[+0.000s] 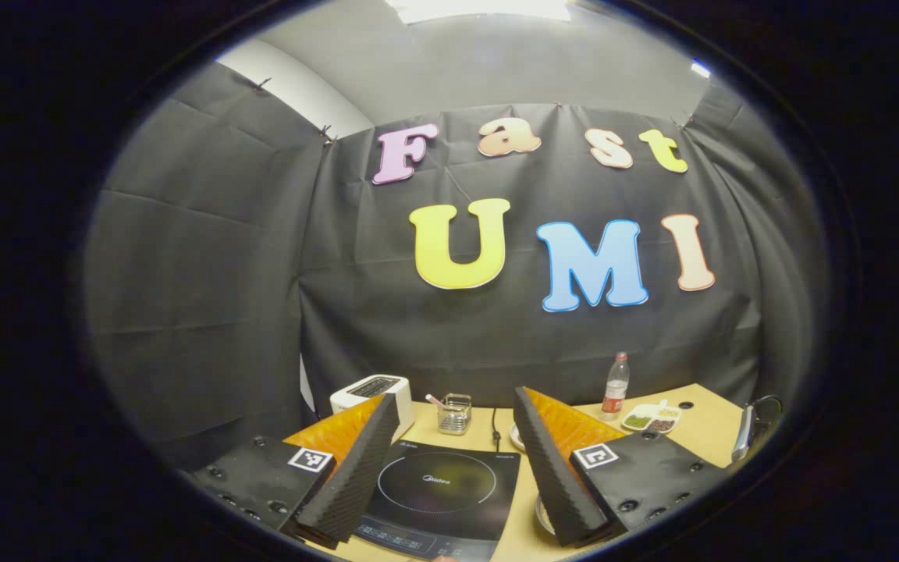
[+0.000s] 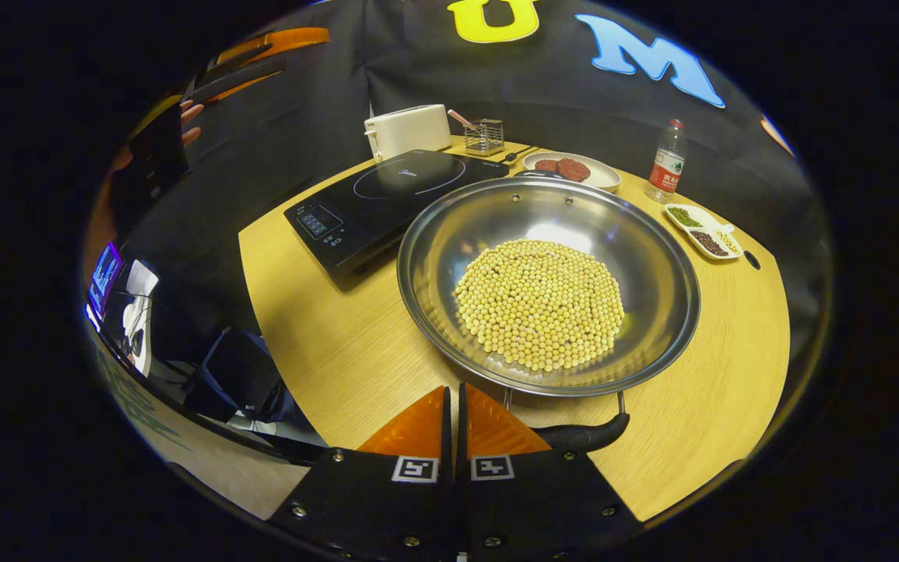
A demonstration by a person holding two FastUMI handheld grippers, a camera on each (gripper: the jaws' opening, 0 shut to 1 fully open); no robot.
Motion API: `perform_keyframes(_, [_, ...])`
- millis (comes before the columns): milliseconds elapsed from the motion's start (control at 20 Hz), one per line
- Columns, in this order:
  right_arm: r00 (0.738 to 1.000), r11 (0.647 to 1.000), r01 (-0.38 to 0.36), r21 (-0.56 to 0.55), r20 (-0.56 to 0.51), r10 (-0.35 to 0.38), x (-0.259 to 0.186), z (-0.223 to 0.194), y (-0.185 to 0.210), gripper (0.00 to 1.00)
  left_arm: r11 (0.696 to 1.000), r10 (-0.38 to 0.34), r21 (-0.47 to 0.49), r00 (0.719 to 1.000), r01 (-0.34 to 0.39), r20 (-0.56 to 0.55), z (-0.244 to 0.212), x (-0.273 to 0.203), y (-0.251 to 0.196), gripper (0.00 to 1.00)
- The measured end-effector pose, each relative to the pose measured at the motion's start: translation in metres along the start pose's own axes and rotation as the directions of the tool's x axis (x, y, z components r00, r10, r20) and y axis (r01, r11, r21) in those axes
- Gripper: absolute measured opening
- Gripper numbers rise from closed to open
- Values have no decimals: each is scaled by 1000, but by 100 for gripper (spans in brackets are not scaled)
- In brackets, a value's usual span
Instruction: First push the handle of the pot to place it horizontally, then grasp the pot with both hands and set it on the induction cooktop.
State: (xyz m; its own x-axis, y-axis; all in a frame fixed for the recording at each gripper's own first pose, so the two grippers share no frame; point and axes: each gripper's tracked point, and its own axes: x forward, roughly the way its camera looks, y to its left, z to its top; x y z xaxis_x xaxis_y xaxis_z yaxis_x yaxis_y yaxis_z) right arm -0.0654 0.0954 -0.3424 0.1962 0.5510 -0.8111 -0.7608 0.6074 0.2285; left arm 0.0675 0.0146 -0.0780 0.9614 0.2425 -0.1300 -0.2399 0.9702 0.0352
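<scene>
1. Pot (image 2: 548, 281), wide and shiny steel, sits in the middle of the right gripper view on the round wooden table (image 2: 325, 336), with a mound of pale yellow beans (image 2: 539, 303) heaped in its bowl.
2. Its black handle (image 2: 586, 434) lies crosswise along the near rim, at the lower centre of that view, carried on two thin metal posts.
3. Right gripper (image 2: 454, 402) comes in at the bottom centre, fingers clenched together with only a thin slit between them and nothing in the slit; their tips are just at the left end of the handle, and whether they touch it I cannot tell.
4. Induction cooktop (image 2: 391, 199) is up and to the left of the pot, flat and dark, its near corner just beside the pot's rim.
5. Behind it, toward the top of the view: a white toaster (image 2: 408, 129), a small wire basket (image 2: 485, 136), a plate of dark red patties (image 2: 570, 169) and a water bottle (image 2: 668, 161); a little divided dish (image 2: 704, 231) sits at the right.
6. At the upper left, a hand (image 2: 188, 125) holds the other gripper well away from the table.
7. Over to the left gripper view: left gripper (image 1: 457, 414) is spread wide and released, gripping nothing, with the cooktop (image 1: 442, 484) showing between its fingers at the bottom.
8. A sliver of the pot's rim (image 1: 744, 433) and handle peeks in at the far right edge.
</scene>
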Motion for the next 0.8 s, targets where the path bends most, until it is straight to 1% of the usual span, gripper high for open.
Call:
perform_keyframes(50, [1000,1000,6,3,-5,-6,-1,-2,-5,1,1000,-2,1,1000,2,3,-1,0,-2,99])
perform_keyframes(100, [1000,1000,13,9,-10,-13,-2,-4,-10,1,1000,-3,3,1000,3,6,0,1,-5,96])
perform_keyframes(200, [999,999,37,21,-15,-37,-5,-7,-22,1,1000,-7,7,1000,7,9,1,1,-10,96])
perform_keyframes(250, [998,998,54,24,-17,-53,-6,-7,-29,1,1000,-9,8,1000,9,9,-1,1,-14,99])
perform_keyframes(350, [996,995,92,31,-22,-91,-8,-10,-44,1,1000,-13,7,1000,13,6,-2,1,-19,99])
perform_keyframes(400, [994,993,109,38,-25,-108,-8,-11,-50,1,1000,-14,7,1000,14,4,-2,2,-22,96])
perform_keyframes(450, [992,991,124,47,-27,-123,-9,-12,-58,1,1000,-13,7,1000,13,3,-4,1,-24,99])
perform_keyframes(800, [976,967,218,130,-37,-215,-13,-13,-104,1,1000,5,26,1000,-5,5,-2,-2,-36,99])
